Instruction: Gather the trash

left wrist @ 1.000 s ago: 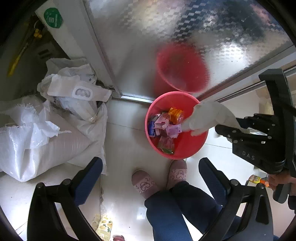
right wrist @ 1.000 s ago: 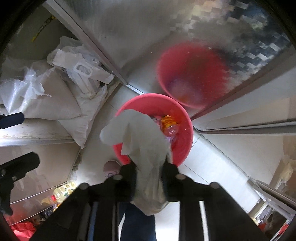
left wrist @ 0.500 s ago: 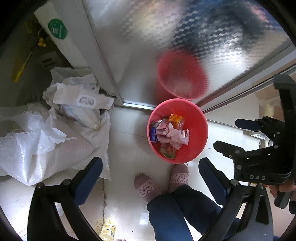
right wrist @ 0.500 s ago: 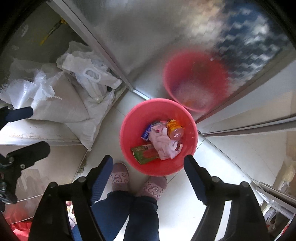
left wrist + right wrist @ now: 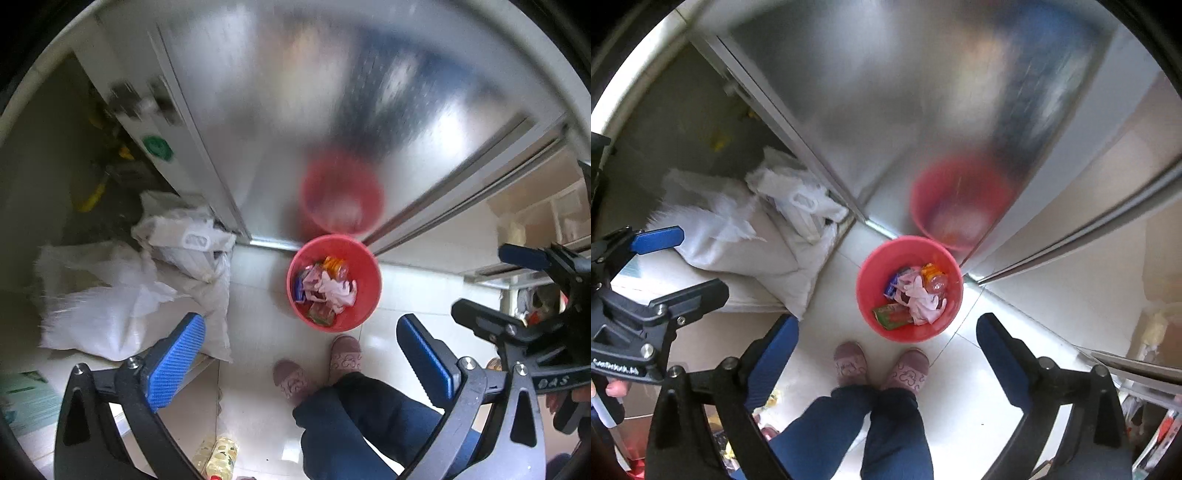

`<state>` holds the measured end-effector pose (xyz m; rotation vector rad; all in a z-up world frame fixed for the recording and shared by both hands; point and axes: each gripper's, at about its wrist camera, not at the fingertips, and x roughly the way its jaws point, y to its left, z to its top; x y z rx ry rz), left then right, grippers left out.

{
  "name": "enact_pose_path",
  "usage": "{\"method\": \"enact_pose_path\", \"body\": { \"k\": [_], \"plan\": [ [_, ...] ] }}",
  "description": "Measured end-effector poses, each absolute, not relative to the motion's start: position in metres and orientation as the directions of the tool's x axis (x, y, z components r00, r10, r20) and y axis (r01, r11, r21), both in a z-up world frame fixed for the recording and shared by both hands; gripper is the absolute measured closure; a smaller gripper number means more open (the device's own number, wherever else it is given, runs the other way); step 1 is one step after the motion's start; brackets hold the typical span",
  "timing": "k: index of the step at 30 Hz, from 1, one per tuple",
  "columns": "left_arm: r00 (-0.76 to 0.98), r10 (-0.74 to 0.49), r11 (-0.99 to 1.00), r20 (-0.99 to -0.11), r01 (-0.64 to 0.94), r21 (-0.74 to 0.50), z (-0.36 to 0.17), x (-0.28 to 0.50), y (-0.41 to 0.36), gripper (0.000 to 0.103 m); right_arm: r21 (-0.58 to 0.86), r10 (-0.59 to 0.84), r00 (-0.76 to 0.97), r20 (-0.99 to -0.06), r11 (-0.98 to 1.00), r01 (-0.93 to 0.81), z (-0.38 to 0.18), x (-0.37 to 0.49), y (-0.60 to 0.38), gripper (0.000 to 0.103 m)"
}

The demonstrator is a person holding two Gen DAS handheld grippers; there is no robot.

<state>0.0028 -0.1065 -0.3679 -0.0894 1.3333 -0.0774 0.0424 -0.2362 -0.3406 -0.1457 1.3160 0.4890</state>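
A red bin stands on the white floor against a metal door. In it lie a crumpled white wad, a green wrapper, an orange packet and a blue wrapper. My right gripper hangs high above the bin, its jaws opening wide with nothing between them; it also shows in the left wrist view. My left gripper is open and empty, high over the bin's near edge, and shows at the left in the right wrist view.
White woven sacks and a plastic bag are piled left of the bin. The metal door mirrors the bin. A person's pink slippers and blue trouser legs stand just before the bin. A bottle lies on the floor.
The right gripper held the white wad over the bin, then opened; the wad now lies in the bin. Both grippers have risen, so the bin looks smaller.
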Motion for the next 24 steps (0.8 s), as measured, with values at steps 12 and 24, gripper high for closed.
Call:
{"method": "enact_pose_path", "body": {
  "k": [12,24],
  "plan": [
    [0.382,-0.134,0.991,-0.914,0.052,-0.124,-0.233,-0.014,-0.099,0.0,0.143,0.292,0.343,-0.893,0.906,-0.398,-0.217,0.031,-0.238,0.001],
    [0.572,-0.149,0.987,-0.807,0.139,-0.083,-0.105,-0.031,-0.091,0.0,0.086,0.284,0.552,-0.784,0.93,-0.358,-0.105,0.001,-0.23,0.001]
  ]
}}
